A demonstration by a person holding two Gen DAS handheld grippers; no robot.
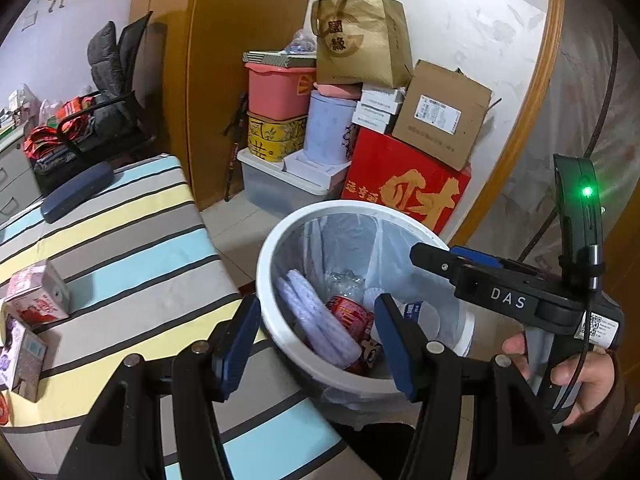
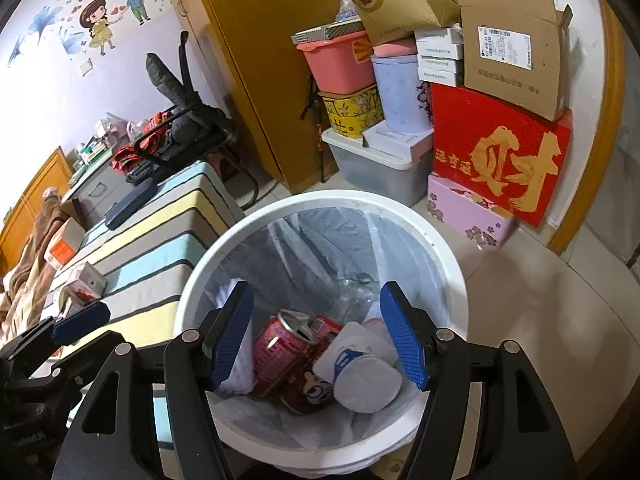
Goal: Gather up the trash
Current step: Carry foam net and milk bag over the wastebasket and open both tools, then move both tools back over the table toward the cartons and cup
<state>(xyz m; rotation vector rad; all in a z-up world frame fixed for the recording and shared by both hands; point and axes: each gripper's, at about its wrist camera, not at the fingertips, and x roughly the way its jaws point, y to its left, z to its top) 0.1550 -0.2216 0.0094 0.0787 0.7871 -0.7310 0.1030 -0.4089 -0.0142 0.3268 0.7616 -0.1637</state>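
Note:
The white trash bin (image 1: 265, 280) with a clear liner stands on the floor beside the striped table (image 1: 132, 240). Inside lie a red can (image 2: 280, 352), a white cup (image 2: 366, 382), a clear bottle (image 2: 352, 292) and white padded pieces (image 1: 312, 320). My left gripper (image 1: 316, 344) hangs open over the bin's near rim, with nothing between its pads. My right gripper (image 2: 318, 336) is open above the bin's mouth, also empty. It shows at the right of the left wrist view (image 1: 452, 256), held by a hand (image 1: 580, 376). Two drink cartons (image 1: 36, 296) (image 1: 20, 356) stand on the table.
A dark blue case (image 1: 78, 190) lies farther along the table. Behind the bin are stacked boxes, among them a red box (image 2: 500, 152), a cardboard carton (image 2: 516, 48) and a grey tub (image 2: 376, 168). A wooden door (image 2: 256, 60) and a loaded chair (image 2: 188, 120) stand beyond.

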